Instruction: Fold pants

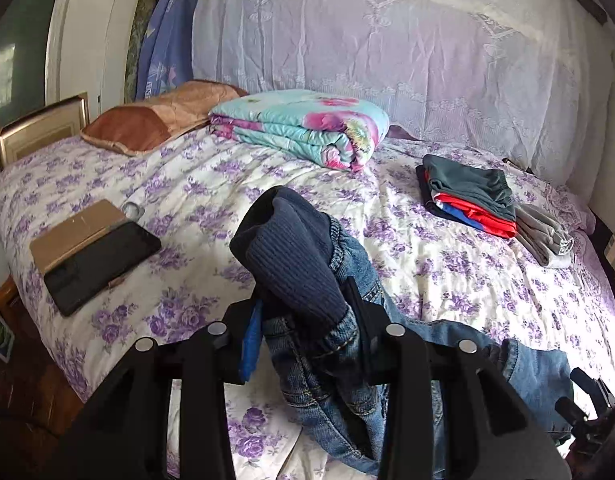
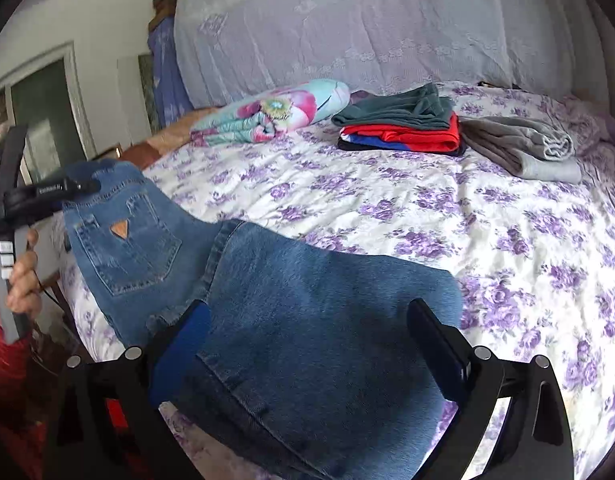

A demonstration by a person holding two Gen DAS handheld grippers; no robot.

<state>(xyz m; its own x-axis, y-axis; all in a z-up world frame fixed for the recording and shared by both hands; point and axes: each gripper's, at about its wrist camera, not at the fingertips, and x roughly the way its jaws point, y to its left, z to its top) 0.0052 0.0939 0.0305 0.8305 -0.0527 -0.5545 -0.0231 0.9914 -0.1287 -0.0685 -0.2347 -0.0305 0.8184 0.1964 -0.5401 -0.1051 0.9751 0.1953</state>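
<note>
A pair of blue jeans (image 2: pixel 307 320) with a dark ribbed waistband (image 1: pixel 291 256) hangs above the floral bedspread (image 1: pixel 447 272). My left gripper (image 1: pixel 307 320) is shut on the waistband and holds it raised; it also shows in the right wrist view (image 2: pixel 79 188) at the jeans' top edge, above the back pocket (image 2: pixel 131 248). My right gripper (image 2: pixel 311 336) is wide open, one finger on each side of the jeans leg, which lies between and over the jaws without being pinched.
On the bed are a stack of folded clothes (image 2: pixel 403 128), folded grey pants (image 2: pixel 519 148), a folded floral quilt (image 1: pixel 303 128), a brown pillow (image 1: pixel 155 116), and a phone on a tan case (image 1: pixel 95 252). A lace-covered headboard (image 1: pixel 387 48) stands behind.
</note>
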